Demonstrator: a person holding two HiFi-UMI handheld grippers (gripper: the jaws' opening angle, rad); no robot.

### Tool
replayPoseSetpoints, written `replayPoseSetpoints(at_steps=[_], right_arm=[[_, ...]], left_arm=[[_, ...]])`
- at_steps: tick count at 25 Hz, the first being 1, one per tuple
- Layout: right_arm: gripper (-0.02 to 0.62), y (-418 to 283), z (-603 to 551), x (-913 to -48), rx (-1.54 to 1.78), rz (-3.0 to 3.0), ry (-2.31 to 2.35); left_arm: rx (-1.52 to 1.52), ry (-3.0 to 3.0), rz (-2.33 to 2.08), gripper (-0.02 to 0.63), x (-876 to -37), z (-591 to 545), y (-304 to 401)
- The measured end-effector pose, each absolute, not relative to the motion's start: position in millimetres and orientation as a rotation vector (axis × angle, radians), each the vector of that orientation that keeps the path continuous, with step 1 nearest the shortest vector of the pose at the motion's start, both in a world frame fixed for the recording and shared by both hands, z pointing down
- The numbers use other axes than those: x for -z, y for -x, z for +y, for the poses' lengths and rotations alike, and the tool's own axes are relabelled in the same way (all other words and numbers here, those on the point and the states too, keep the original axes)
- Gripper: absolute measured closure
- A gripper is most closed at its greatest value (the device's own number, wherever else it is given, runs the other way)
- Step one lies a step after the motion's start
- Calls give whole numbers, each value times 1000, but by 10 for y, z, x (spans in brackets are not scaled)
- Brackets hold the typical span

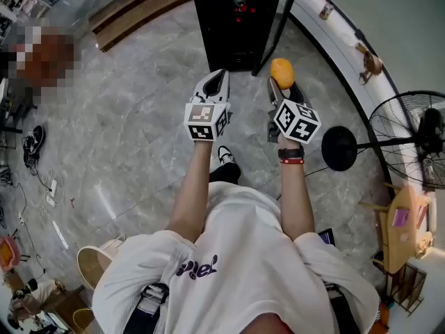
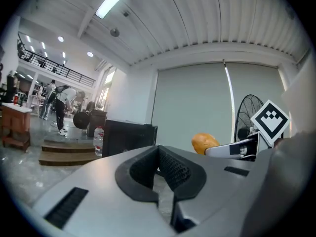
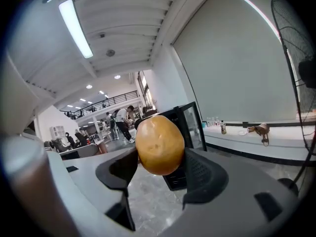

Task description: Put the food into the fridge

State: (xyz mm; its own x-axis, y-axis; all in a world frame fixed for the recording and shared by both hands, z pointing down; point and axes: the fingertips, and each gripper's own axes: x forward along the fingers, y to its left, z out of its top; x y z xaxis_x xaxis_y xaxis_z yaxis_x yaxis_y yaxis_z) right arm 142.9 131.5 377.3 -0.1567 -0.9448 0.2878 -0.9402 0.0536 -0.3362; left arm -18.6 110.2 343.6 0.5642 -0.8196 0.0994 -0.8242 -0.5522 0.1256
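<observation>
A yellow-brown potato (image 1: 281, 72) sits between the pads of my right gripper (image 1: 282, 83), which is shut on it. In the right gripper view the potato (image 3: 159, 144) fills the gap of the gripper (image 3: 158, 168), with the black fridge (image 3: 186, 127) behind it. That fridge (image 1: 233, 19) stands just ahead of both grippers, its glass door (image 1: 279, 23) swung open. My left gripper (image 1: 214, 83) is beside the right one, shut and empty. In the left gripper view its pads (image 2: 173, 169) meet, and the potato (image 2: 204, 142) and the fridge (image 2: 127, 137) show beyond.
A curved white counter (image 1: 334, 40) with small items runs along the right. A standing fan (image 1: 410, 138) with a round black base (image 1: 338, 148) is at the right. Wooden steps (image 1: 139, 9) lie at the far left; cables (image 1: 31, 148) lie on the grey stone floor.
</observation>
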Motion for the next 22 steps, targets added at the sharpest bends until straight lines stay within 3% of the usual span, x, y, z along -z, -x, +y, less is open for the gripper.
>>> replayPoseSetpoints(at_steps=[22], right_arm=[[293, -923, -489, -4023, 744, 2368, 1892]], left_arm=[[-75, -2630, -1539, 588, -3617, -520, 498]])
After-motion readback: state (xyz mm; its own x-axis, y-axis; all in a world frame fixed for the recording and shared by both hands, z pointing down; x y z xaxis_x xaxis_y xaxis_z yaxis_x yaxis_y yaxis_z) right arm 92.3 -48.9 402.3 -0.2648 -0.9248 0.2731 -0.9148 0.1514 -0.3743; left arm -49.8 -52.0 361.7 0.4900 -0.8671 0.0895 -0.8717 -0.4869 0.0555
